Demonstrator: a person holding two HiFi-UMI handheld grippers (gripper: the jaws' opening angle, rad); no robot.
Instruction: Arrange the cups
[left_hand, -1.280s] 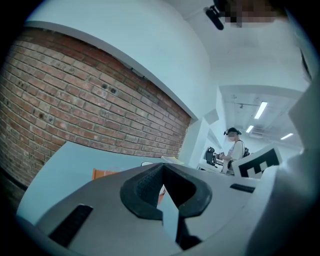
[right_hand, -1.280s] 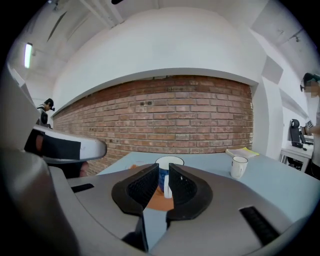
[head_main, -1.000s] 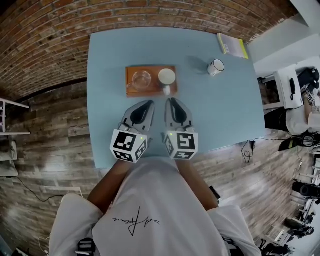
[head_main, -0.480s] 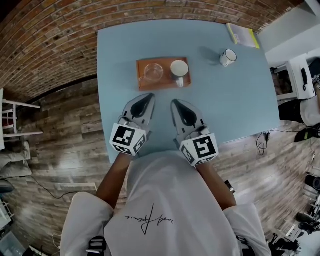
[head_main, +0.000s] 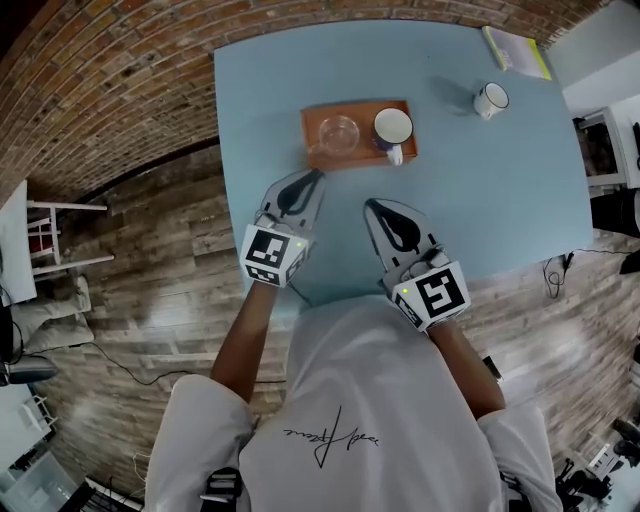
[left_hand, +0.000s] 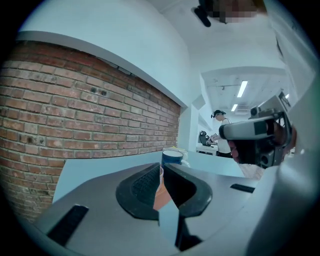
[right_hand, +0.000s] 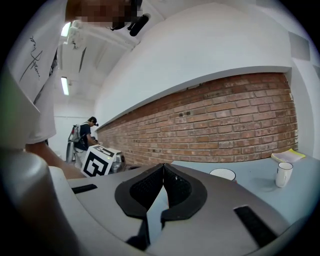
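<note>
An orange tray (head_main: 358, 158) sits on the light blue table (head_main: 480, 200). On it stand a clear glass cup (head_main: 339, 132) and a blue mug with a white inside (head_main: 393, 126). A white mug (head_main: 490, 100) stands alone at the far right. My left gripper (head_main: 314, 177) is shut and empty, with its tips just short of the tray's near edge. My right gripper (head_main: 374, 205) is also shut and empty, a little further back from the tray. In the left gripper view the blue mug (left_hand: 172, 157) shows past the closed left gripper (left_hand: 161, 168). In the right gripper view the right gripper (right_hand: 163, 166) points along the table, with the white mug (right_hand: 283, 174) to its right.
A yellow-green book (head_main: 518, 50) lies at the table's far right corner. A red brick wall (head_main: 120, 60) runs along the far and left sides. Wooden floor (head_main: 150, 260) lies left of the table. A person stands far off in the room (right_hand: 82, 137).
The right gripper has drawn back from the tray and swung to the right. The left gripper stays near the tray's near edge and has rolled a little. Both remain shut.
</note>
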